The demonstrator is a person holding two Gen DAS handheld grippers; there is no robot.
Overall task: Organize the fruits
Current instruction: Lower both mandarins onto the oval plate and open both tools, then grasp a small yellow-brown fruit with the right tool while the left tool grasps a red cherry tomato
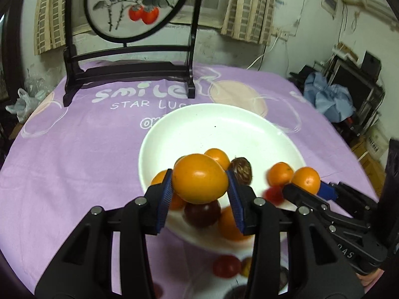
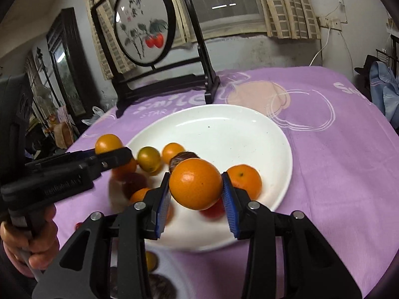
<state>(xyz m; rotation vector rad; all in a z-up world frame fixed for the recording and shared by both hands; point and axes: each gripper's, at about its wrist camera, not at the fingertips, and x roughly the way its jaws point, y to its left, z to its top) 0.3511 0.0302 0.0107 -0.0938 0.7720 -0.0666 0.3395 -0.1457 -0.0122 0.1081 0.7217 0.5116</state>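
Each hand-held gripper [image 1: 199,186] [image 2: 195,189] grips an orange fruit above the fruit-laden white plate [image 1: 224,124].

walls: grubby white plaster wall [image 1: 294,10] | window: beige checked curtains [image 1: 247,7] | surface: lilac printed cloth [image 1: 74,154] | decor: black-framed round painted screen [image 1: 134,7]

Each wrist camera looks forward and down along its fingers, close above the white plate [image 1: 174,124] [image 2: 249,134]; both views share plate, cloth [image 1: 74,154] [image 2: 336,154] and screen [image 1: 129,7] [image 2: 144,30].
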